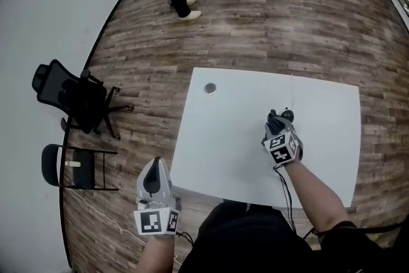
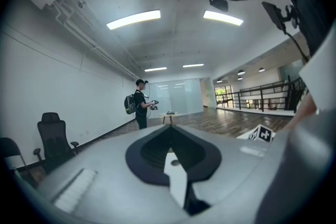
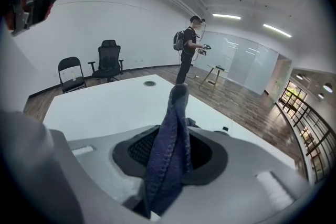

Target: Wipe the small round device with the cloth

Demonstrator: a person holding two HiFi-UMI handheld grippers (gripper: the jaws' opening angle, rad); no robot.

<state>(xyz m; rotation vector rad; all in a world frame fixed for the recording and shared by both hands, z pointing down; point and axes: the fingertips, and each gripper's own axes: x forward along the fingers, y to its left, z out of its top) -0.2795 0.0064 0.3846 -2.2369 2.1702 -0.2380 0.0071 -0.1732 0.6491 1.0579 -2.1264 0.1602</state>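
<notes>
The left gripper (image 2: 173,165) has its fingers shut tight on nothing, the right gripper (image 1: 276,118) pinches the blue cloth (image 3: 170,149) - a long strip poking straight out past its fingertips - and the small round device (image 1: 288,115) sits just beyond them.

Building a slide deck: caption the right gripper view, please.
Right tool grips a blue cloth upright over the white table.

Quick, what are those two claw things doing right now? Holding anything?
Left gripper: closed, holding nothing.
Right gripper: closed on the dark blue cloth.
</notes>
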